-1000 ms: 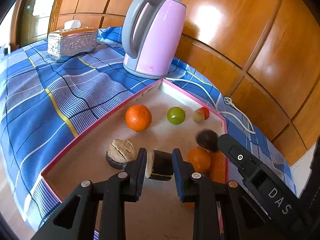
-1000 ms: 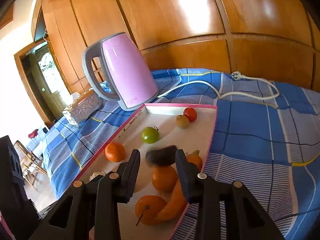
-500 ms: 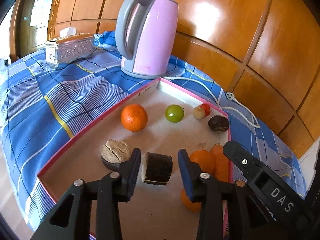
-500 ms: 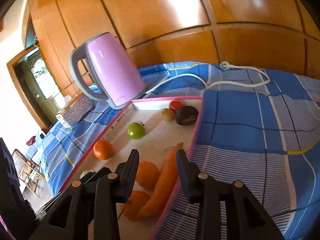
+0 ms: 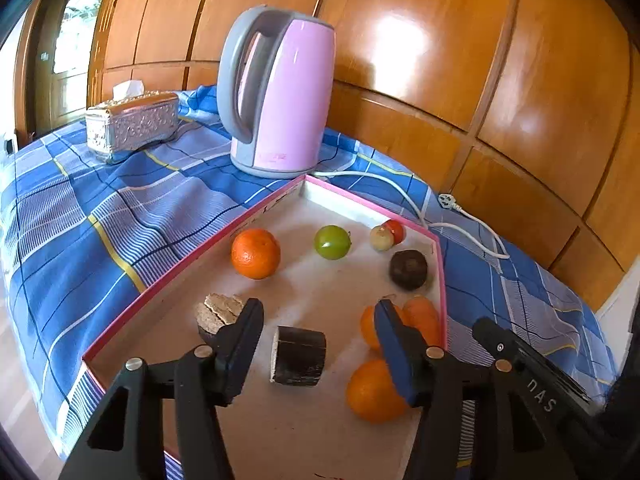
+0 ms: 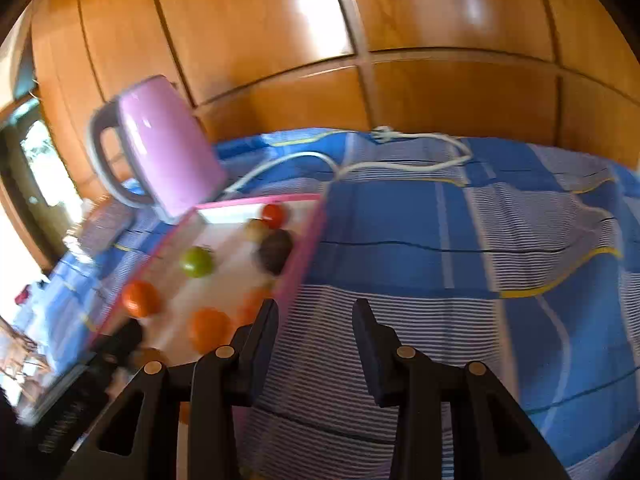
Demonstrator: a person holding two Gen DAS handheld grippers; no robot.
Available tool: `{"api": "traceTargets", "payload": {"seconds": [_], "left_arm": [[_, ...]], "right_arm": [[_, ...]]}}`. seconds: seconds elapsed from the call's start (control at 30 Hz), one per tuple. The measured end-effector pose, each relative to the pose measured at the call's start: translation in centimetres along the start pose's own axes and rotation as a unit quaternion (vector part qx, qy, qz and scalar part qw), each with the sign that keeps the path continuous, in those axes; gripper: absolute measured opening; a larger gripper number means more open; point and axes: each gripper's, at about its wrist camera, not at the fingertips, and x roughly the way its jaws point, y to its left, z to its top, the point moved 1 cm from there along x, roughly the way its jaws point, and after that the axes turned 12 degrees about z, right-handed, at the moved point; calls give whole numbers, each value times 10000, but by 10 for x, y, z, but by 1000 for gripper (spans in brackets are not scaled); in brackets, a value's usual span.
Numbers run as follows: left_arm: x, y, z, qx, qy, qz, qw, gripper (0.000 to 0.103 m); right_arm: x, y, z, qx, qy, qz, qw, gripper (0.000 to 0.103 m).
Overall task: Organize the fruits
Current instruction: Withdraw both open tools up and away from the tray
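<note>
A pink-rimmed tray [image 5: 168, 296] holds an orange [image 5: 255, 253], a green fruit [image 5: 332, 242], a small pale fruit [image 5: 381, 238], a red one [image 5: 396, 231], a dark round fruit [image 5: 408, 269], a carrot [image 5: 422, 316] and two more oranges [image 5: 372, 392]. A dark cylinder piece [image 5: 298, 356] lies on the tray between the jaws of my open left gripper [image 5: 318, 320], untouched. A brown round piece [image 5: 218, 314] sits by the left finger. My right gripper [image 6: 316, 316] is open and empty over the blue cloth, right of the tray [image 6: 308, 240].
A pink kettle [image 5: 276, 92] stands behind the tray, its white cord [image 5: 452, 220] trailing right over the blue plaid cloth [image 5: 100, 216]. A silver tissue box [image 5: 132, 124] sits at the far left. Wood panelling backs the table. The right gripper's body [image 5: 532, 376] shows at lower right.
My left gripper opened and let the dark cylinder piece rest on the tray. My right gripper released the dark round fruit near the tray's far corner and moved right, off the tray.
</note>
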Motion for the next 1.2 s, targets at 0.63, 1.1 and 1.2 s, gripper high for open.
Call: {"api": "traceTargets", "payload": {"seconds": [0.63, 1.1, 1.2], "left_arm": [[-11, 5, -1, -32, -155, 86, 9998, 66], [-19, 15, 4, -62, 7, 115, 9999, 66], [-26, 19, 7, -40, 28, 135, 9999, 66]], "right_arm": [[-9, 13, -11, -387, 92, -102, 9992, 39], [-11, 36, -18, -598, 124, 182, 9980, 39], [-13, 43, -23, -711, 154, 159, 9972, 40]]}}
